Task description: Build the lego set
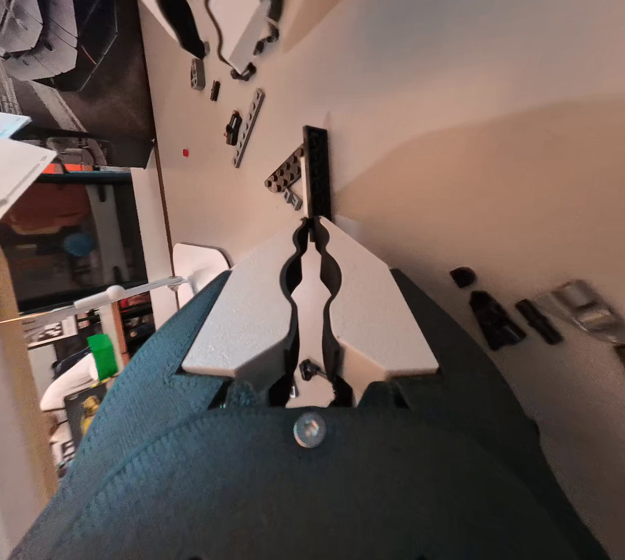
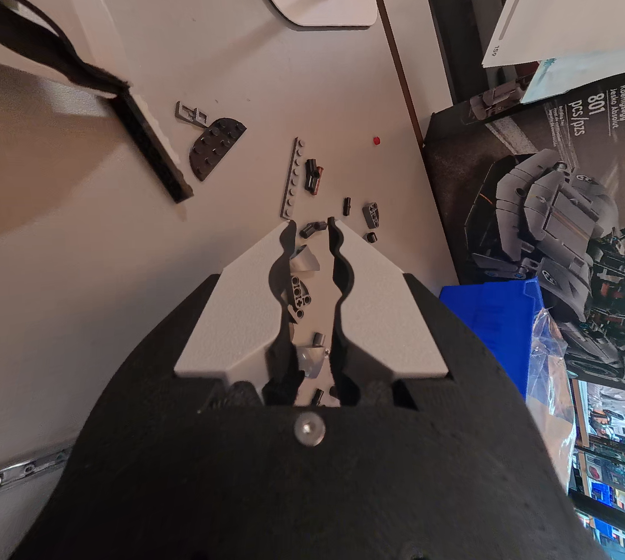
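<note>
The left gripper (image 1: pixel 310 222) pinches the near end of a long black plate (image 1: pixel 318 171), held on edge just above the white table (image 1: pixel 439 70). Beside the plate lie a dark half-round plate (image 1: pixel 287 171) and a grey studded strip (image 1: pixel 248 127). The right gripper (image 2: pixel 311 225) hovers with fingers spread over small black connectors (image 2: pixel 313 228), near the strip; the set box (image 2: pixel 541 205) stands beyond.

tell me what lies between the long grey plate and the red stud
In the right wrist view, a black connector with a brown pin lies between the grey plate and the red stud.
</note>
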